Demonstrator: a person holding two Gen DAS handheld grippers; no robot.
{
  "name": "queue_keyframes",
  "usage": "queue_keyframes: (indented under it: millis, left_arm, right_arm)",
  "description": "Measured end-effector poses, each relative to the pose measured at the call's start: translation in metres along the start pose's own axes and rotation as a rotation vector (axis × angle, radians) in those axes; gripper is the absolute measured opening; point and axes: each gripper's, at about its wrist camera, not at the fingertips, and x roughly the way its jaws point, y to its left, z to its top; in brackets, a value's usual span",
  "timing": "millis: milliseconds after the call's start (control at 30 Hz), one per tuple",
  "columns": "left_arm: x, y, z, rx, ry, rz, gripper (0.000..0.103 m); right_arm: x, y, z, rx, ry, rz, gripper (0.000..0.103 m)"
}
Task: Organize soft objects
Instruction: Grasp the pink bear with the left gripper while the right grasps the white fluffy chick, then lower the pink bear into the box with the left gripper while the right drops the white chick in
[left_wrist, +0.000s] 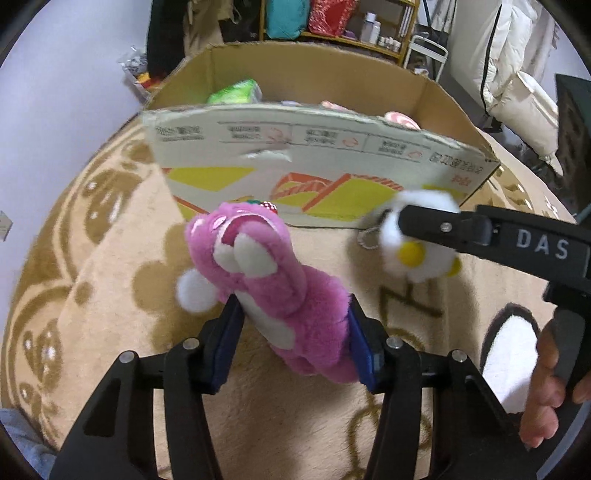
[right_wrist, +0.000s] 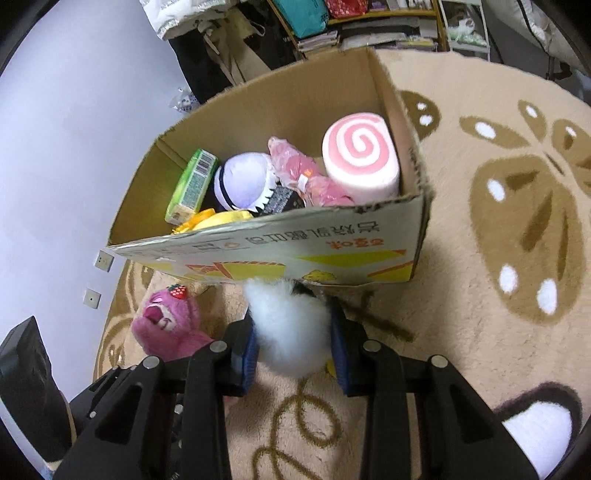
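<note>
My left gripper (left_wrist: 293, 325) is shut on a pink plush bear (left_wrist: 266, 280) and holds it above the rug, in front of the cardboard box (left_wrist: 317, 155). The bear also shows in the right wrist view (right_wrist: 166, 325). My right gripper (right_wrist: 293, 339) is shut on a white fluffy plush with yellow parts (right_wrist: 291, 325), close to the box's front wall (right_wrist: 295, 254). In the left wrist view that plush (left_wrist: 417, 236) hangs to the right of the bear. The box holds a pink swirl roll pillow (right_wrist: 360, 158), a pink wrapped toy (right_wrist: 303, 170), a white-and-black plush (right_wrist: 245, 181), a green packet (right_wrist: 192, 181) and something yellow (right_wrist: 210, 219).
A beige rug with brown flower pattern (right_wrist: 517, 221) covers the floor. A wall (right_wrist: 74, 129) stands left of the box. Shelves with clutter (left_wrist: 332, 22) stand behind the box. A white padded jacket (left_wrist: 517, 74) hangs at the right.
</note>
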Motion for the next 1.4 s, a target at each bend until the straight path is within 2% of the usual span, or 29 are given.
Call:
queue_keyframes:
  millis: [433,900,1400]
  left_arm:
    - [-0.046,0.006,0.0,-0.007,-0.141,0.104,0.052]
    - [-0.101,0.019,0.001,0.005,-0.324,0.205,0.052]
    - [-0.128,0.027,0.029,0.024,-0.462,0.235,0.052]
  right_arm:
    - [-0.064,0.011,-0.014,-0.074,-0.183,-0.107,0.035]
    - [-0.122,0.052,-0.014,-0.186,-0.417,-0.181,0.035]
    - [-0.131,0.063,0.008,-0.232,-0.523,-0.219,0.035]
